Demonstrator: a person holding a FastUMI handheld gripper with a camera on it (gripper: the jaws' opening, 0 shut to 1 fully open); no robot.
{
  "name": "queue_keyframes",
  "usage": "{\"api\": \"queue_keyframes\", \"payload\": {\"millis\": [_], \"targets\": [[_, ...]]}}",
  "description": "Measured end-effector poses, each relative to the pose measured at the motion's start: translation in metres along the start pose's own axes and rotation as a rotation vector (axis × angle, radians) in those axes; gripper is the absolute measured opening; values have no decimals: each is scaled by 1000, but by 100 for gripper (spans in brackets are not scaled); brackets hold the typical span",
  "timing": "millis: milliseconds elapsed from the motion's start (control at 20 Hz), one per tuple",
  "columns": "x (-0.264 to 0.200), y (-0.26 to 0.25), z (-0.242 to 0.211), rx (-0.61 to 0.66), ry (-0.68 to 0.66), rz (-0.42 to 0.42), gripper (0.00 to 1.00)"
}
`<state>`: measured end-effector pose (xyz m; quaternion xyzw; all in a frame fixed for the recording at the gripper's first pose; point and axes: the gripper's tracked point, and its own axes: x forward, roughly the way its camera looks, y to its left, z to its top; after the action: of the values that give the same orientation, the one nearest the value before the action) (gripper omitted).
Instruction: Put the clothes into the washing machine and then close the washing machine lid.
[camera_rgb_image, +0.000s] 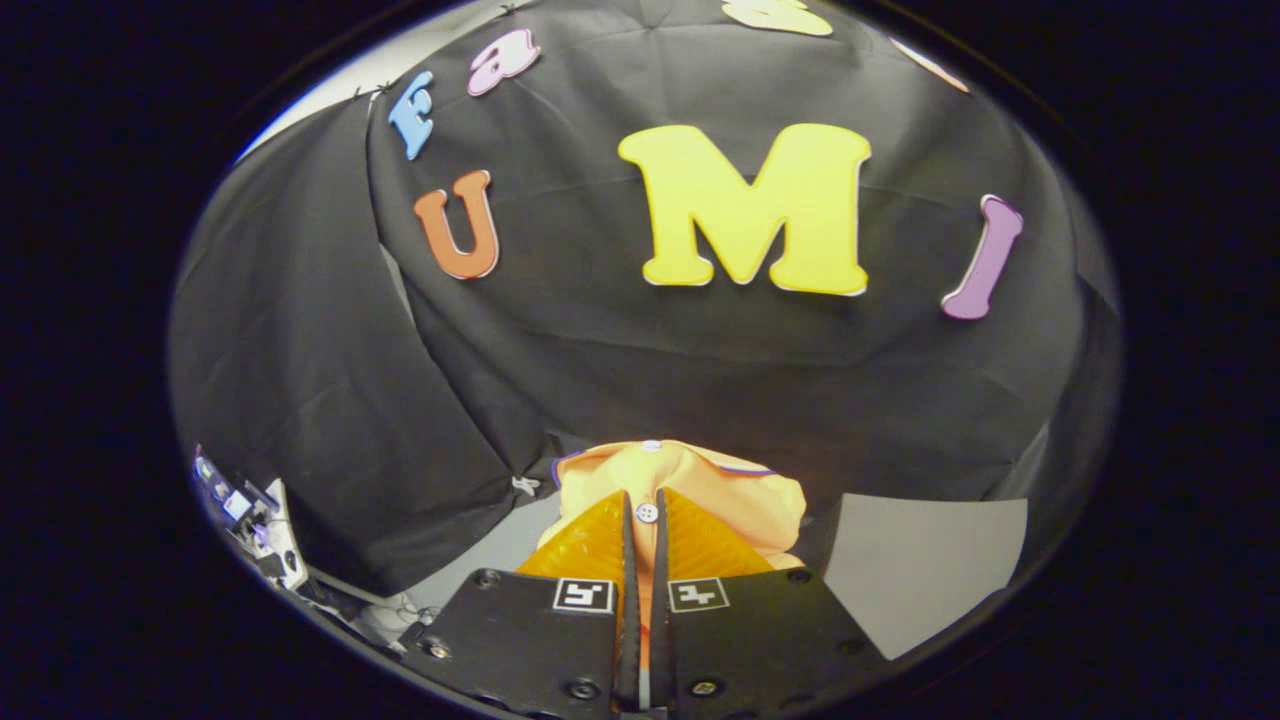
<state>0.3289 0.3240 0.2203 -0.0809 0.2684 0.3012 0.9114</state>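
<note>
Holding an orange garment (690, 480) in the claw (645, 510): gripper view shows the two fingers drawn nearly together, a thin slit between them, with cloth pinched in that slit and a small white button (647, 512) sitting right at the tips. Garment bunches up just ahead of and above the fingers, a second button (651, 445) on its top fold and a dark piping line along one edge; it looks like a shirt placket or collar, though the fisheye makes that hard to confirm. Judgement on handling: light, soft, fully limp fabric, no stiffness to rely on, so it will drape and trail below the grip; not fragile, not notably slippery against the pads. Current hold is on a folded, thicker part near the button band, which seems a fair place since several layers give the fingers more to bite. Risk: loose ends snagging on the drum rim during the drop. Behind the garment hangs the booth wall (700, 370); pale floor patch (930, 560) lies beyond the fingers to one side, some cabled equipment (250, 520) to the other. Washing machine location cannot be told from here.
</note>
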Motion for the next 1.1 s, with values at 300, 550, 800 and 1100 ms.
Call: {"api": "queue_keyframes", "payload": {"millis": [300,550,800,1100], "targets": [[30,37,-14,-13,42,53,7],[63,51,-44,-11,94,57,7],[103,49,-88,-4,158,27,7],[156,34,-143,39,232,-19,7]]}}
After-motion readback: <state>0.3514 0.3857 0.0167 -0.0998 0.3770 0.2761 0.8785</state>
